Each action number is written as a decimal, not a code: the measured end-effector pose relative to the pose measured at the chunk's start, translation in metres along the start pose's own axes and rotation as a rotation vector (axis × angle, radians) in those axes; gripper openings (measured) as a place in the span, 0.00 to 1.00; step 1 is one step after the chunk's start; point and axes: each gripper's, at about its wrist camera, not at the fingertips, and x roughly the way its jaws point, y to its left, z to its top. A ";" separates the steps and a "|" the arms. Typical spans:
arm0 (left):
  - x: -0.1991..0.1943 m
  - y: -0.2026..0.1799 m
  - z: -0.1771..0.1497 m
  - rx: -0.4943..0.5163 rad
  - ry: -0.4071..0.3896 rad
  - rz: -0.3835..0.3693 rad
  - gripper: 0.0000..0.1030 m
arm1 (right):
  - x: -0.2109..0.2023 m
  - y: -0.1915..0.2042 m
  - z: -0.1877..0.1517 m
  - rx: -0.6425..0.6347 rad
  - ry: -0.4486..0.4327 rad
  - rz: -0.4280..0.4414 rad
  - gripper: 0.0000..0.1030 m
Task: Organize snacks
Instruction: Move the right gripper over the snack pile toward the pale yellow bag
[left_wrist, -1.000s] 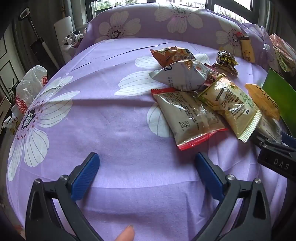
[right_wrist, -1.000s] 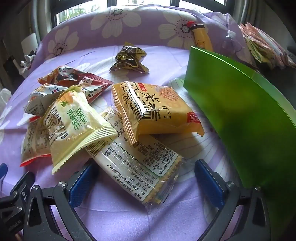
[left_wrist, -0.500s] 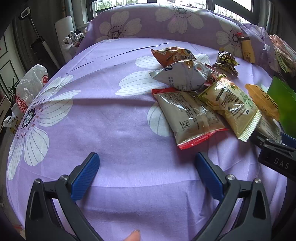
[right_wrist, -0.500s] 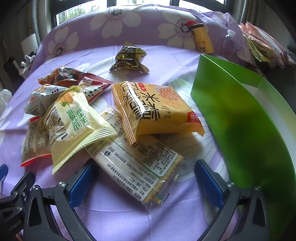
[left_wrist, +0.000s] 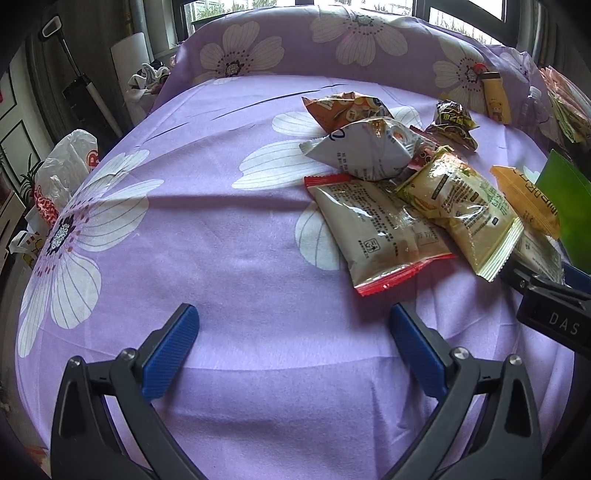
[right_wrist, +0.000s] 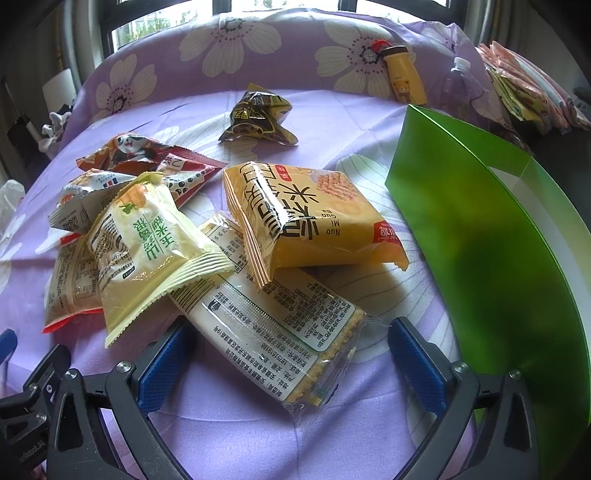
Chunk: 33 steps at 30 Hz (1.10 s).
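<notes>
Here: 8 snack packs (right_wrist: 310, 218), 1 green box (right_wrist: 491, 258), 2 tongs (right_wrist: 290, 354) agape.

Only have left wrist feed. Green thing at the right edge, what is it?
Observer: The right wrist view shows the green box standing open-topped on the cloth, its inside white.
Operator: What's nearest the right gripper?
Observer: The right gripper is open, and a clear-wrapped cracker pack lies between its fingers, label side up.
Operator: Anything on top of that pack?
Observer: Yes, the orange rice-cracker bag rests across its far end, and the pale yellow corn-snack bag overlaps its left side.
Operator: Left gripper?
Observer: The left gripper is open over bare purple cloth, holding nothing.
</notes>
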 end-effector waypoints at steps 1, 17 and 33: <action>0.000 0.001 0.000 -0.002 0.003 -0.005 1.00 | 0.000 0.000 0.000 0.001 0.000 0.002 1.00; -0.069 0.012 0.050 -0.041 -0.105 -0.100 1.00 | -0.020 0.007 0.011 -0.061 0.032 0.058 1.00; -0.078 0.044 0.114 -0.223 -0.092 -0.249 0.99 | -0.082 -0.012 0.072 -0.009 -0.118 0.235 1.00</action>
